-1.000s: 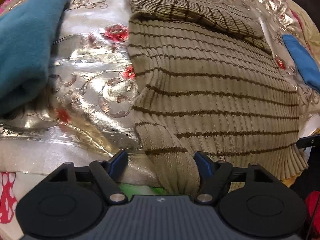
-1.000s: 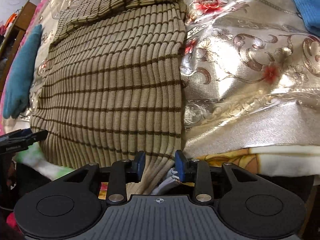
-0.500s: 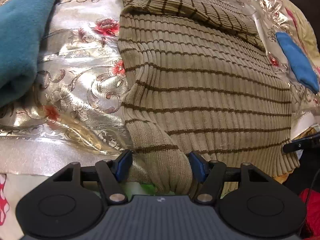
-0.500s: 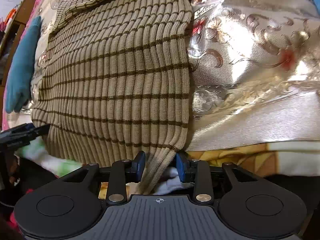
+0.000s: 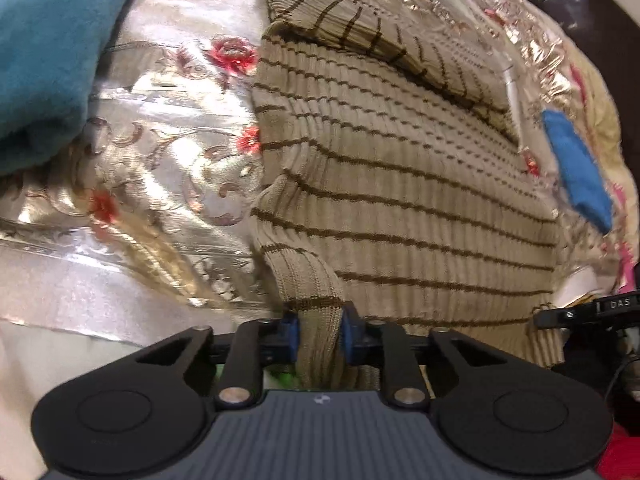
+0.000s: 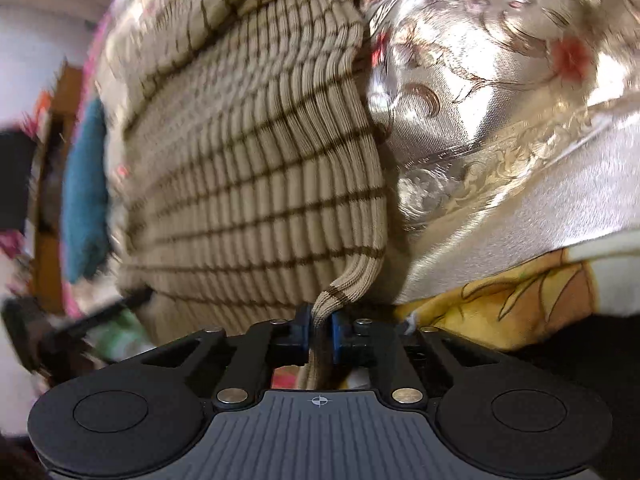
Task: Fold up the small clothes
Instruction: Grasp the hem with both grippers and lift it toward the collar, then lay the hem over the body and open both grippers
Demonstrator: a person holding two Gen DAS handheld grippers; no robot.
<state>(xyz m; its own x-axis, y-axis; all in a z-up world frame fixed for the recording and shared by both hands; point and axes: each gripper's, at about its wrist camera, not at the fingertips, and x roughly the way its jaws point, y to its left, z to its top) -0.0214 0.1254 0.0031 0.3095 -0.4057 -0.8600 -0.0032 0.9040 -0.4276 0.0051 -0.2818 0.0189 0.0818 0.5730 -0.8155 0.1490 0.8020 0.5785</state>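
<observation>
Shiny floral bedcover (image 5: 168,184) under striped beige sweater (image 5: 400,184), both tools, left (image 5: 319,334) closing, right (image 6: 319,334) clenched, on its hem corners

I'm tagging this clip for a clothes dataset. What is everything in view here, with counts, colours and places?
ribbed sweater: one, beige with brown stripes, spread on the cover, near hem corners in both grippers
satin cover: one, silver-gold with red flowers, under the sweater
teal cloth: one, teal, left of the sweater
blue cloth: one, bright blue, right of the sweater
left hand-held gripper: one, black with blue pads, closing on the hem
right hand-held gripper: one, black with blue pads, shut on the hem
</observation>
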